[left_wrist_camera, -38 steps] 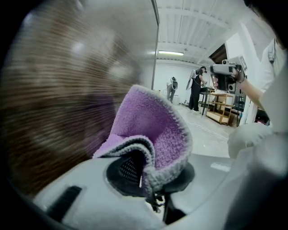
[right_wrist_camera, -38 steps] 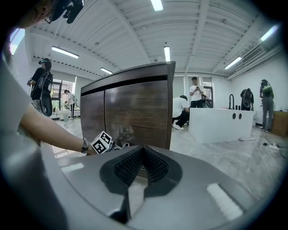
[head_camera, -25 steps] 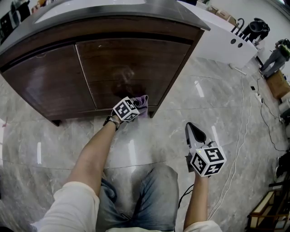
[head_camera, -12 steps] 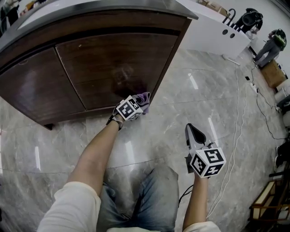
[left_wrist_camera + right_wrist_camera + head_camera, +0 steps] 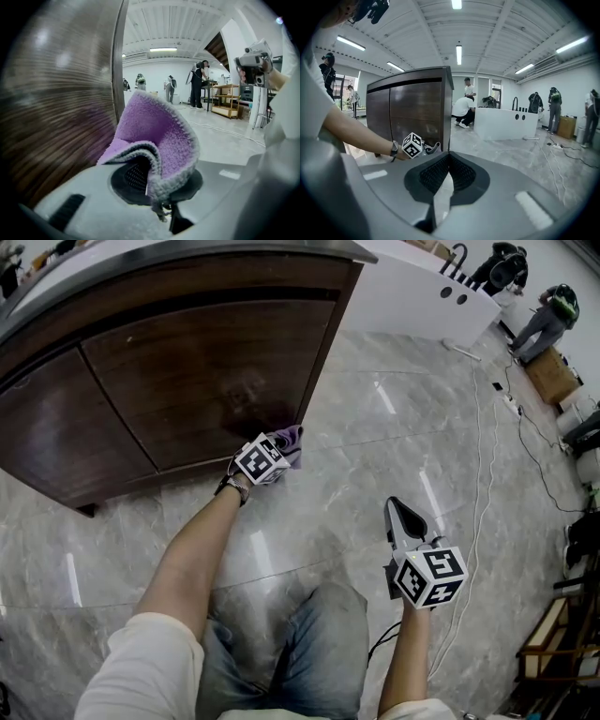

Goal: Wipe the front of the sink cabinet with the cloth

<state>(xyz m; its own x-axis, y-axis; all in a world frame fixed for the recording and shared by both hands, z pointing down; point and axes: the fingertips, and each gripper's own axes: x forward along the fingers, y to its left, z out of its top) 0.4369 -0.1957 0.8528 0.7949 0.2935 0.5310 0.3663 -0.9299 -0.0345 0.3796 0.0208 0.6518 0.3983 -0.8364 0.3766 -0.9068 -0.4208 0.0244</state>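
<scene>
The one sink cabinet [image 5: 187,362] was dark brown wood with two glossy doors. The left arm reached forward and low to the bottom right corner of its front; the right forearm was held back beside the knee. The right gripper [image 5: 401,514] had its jaws pressed together, empty. The left gripper [image 5: 281,452] pinched the single cloth [image 5: 293,438], a fold of purple fleece edged in grey, against the right door's edge.
</scene>
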